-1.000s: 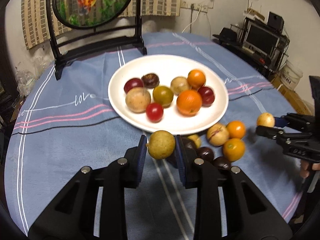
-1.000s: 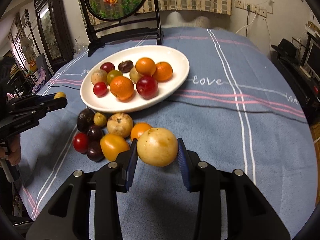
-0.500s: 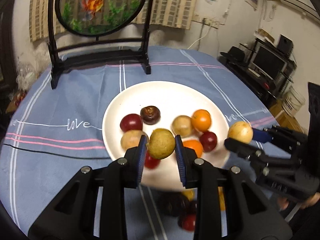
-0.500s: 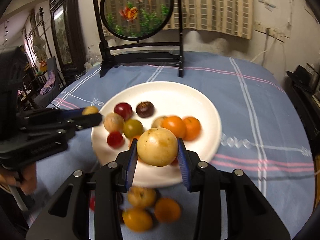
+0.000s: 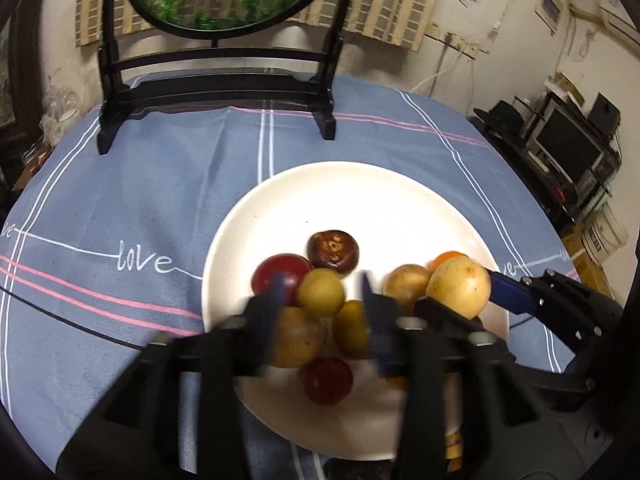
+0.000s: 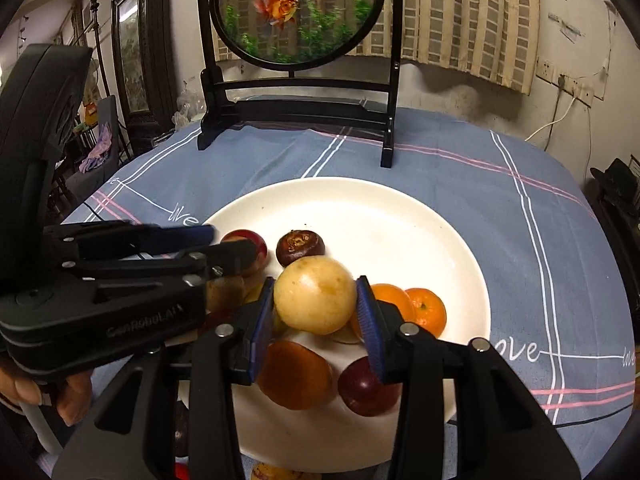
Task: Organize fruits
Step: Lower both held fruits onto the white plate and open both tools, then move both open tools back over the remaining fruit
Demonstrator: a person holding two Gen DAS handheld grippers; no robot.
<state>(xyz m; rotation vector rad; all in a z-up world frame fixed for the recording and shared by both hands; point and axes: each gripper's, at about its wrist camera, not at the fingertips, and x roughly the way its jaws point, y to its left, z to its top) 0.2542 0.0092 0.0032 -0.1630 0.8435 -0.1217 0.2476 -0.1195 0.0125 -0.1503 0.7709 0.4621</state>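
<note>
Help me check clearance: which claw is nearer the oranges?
Right. Both claws' jaws have just been opening around fruit; the right claw is beside the oranges, the left claw across the plate.

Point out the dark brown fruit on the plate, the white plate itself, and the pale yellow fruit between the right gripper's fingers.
dark brown fruit (image 5: 333, 251): left wrist view, its top face.
white plate (image 5: 360, 196): left wrist view, bare far part.
pale yellow fruit (image 6: 315, 295): right wrist view, its front face.

The plate's (image 6: 460, 240) far half lies bare; fruit (image 6: 300, 246) crowds its near half, a black stand (image 6: 296, 110) blocks the table's far edge.
</note>
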